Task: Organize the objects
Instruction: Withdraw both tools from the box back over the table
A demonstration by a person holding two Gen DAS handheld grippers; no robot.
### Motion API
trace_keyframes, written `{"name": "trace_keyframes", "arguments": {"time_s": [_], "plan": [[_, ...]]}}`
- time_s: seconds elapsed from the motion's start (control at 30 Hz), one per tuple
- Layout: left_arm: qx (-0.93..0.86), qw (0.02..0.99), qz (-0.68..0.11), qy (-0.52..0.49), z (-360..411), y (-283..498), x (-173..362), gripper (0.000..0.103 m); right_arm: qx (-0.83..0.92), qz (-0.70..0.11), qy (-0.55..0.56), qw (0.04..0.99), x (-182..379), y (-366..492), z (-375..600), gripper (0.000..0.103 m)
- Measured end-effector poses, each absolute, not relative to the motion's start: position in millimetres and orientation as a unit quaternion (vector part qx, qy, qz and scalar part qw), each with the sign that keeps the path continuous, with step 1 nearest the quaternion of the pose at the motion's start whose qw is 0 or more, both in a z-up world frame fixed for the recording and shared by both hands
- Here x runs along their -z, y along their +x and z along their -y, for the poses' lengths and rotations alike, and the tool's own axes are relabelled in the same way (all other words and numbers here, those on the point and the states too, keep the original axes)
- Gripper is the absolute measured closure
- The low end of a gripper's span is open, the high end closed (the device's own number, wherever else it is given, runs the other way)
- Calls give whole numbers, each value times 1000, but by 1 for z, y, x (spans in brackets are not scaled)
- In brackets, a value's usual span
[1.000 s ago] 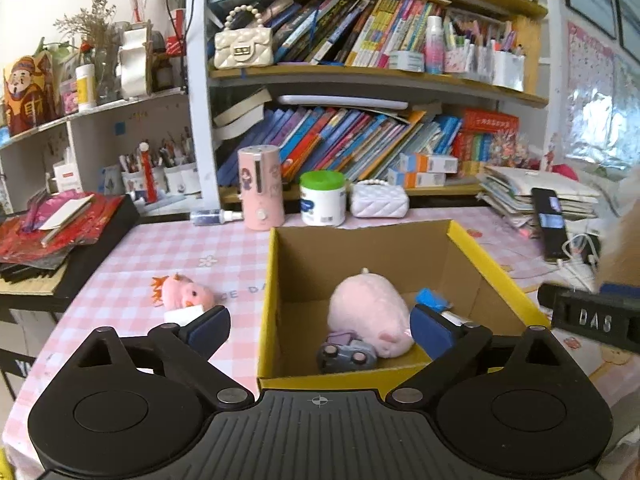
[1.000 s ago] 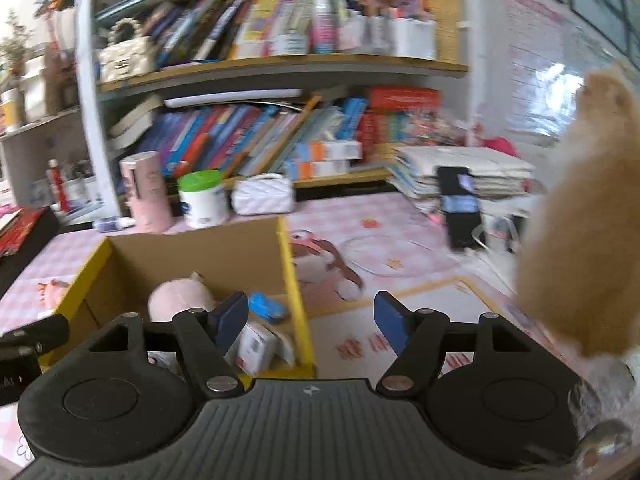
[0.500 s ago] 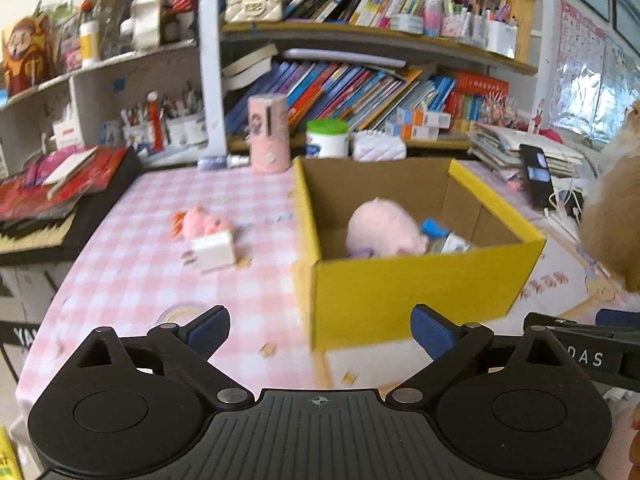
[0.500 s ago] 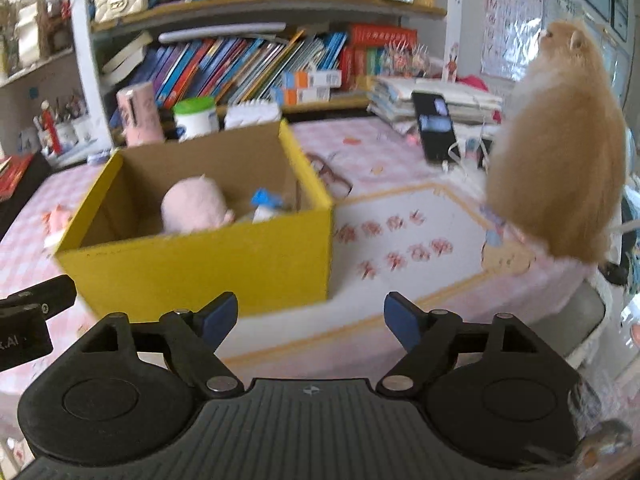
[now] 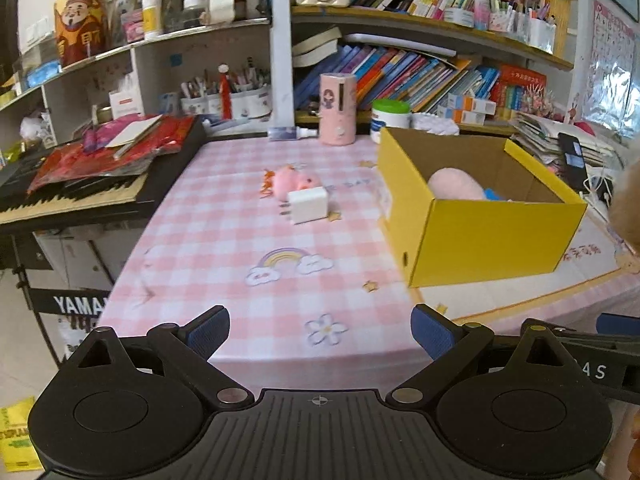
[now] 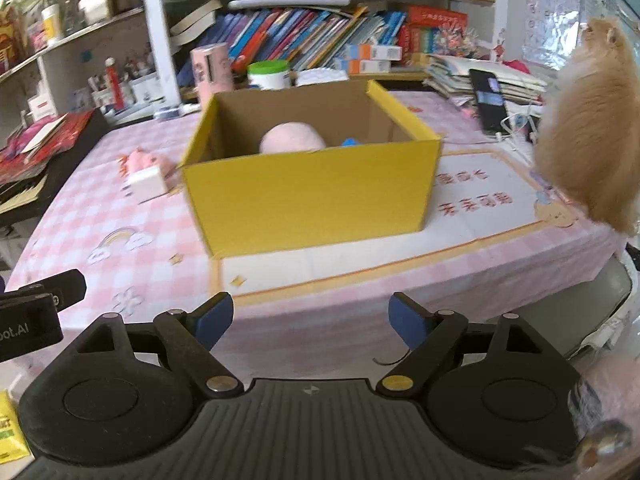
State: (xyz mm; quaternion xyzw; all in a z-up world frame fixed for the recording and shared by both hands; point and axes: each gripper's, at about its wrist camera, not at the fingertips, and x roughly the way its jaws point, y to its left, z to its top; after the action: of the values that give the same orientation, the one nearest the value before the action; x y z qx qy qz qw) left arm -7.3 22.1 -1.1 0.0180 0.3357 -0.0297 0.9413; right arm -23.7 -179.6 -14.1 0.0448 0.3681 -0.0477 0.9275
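Yellow cardboard box [image 5: 492, 236] sits on the pink checked tablecloth [image 5: 224, 248], open top. Inside it: a pink plush toy [image 5: 454, 188] and a small blue item [image 5: 496, 195] beside it, mostly hidden by the box wall. Outside the box, to its left on the cloth: a small pink plush [image 5: 294, 178] with a white charger plug [image 5: 307, 210] touching its front. Both are well apart from the box.

Left gripper [image 5: 320, 332] is wide open, nothing between its blue pads, over the near table edge. Right gripper [image 6: 310, 318] is also empty; its jaws have just been opening and stand wide, in front of the box.

Fluffy orange cat [image 6: 588, 136] sits on the table's right side, near the box. Bookshelf [image 5: 420, 36] behind.
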Motion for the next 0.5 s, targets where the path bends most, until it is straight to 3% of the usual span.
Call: {"name": "trace_keyframes", "arguments": {"time_s": [0.5], "plan": [[-18,950,-311,5,-94,-37,-10,4,-18,-350,27,936,7,-42,99,19]]}}
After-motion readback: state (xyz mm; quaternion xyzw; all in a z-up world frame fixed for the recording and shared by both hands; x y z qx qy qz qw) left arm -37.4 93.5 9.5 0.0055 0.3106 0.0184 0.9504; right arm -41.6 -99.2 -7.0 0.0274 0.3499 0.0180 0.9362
